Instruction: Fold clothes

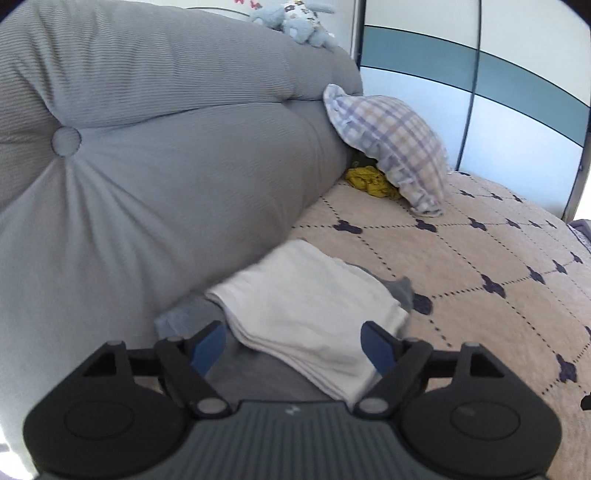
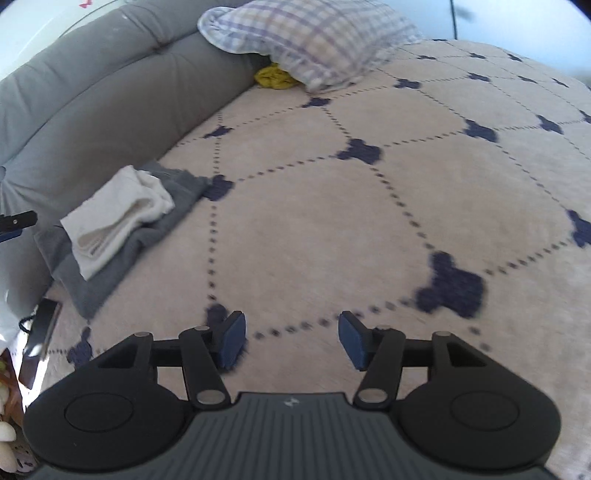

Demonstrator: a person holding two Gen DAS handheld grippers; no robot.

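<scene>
White garment (image 1: 310, 310) lies folded on the grey one (image 2: 122, 251) by the headboard (image 1: 147, 166); both hand-held grippers, left (image 1: 293, 349) and right (image 2: 291, 339), open, empty; yellow garment (image 1: 371, 181) remains unfolded.

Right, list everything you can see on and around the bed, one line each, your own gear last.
white cloth: one, white, folded, on the grey cloth by the headboard
grey cloth: one, grey, flat under the white cloth
pillow: one, checked, leaning on the headboard
yellow garment: one, yellow, bunched under the pillow
soft toy: one, pale blue, on top of the headboard
headboard: one, grey, padded
bedspread: one, beige with dark blue motifs
left tongs: open, over the white cloth
right tongs: open, over bare bedspread
</scene>
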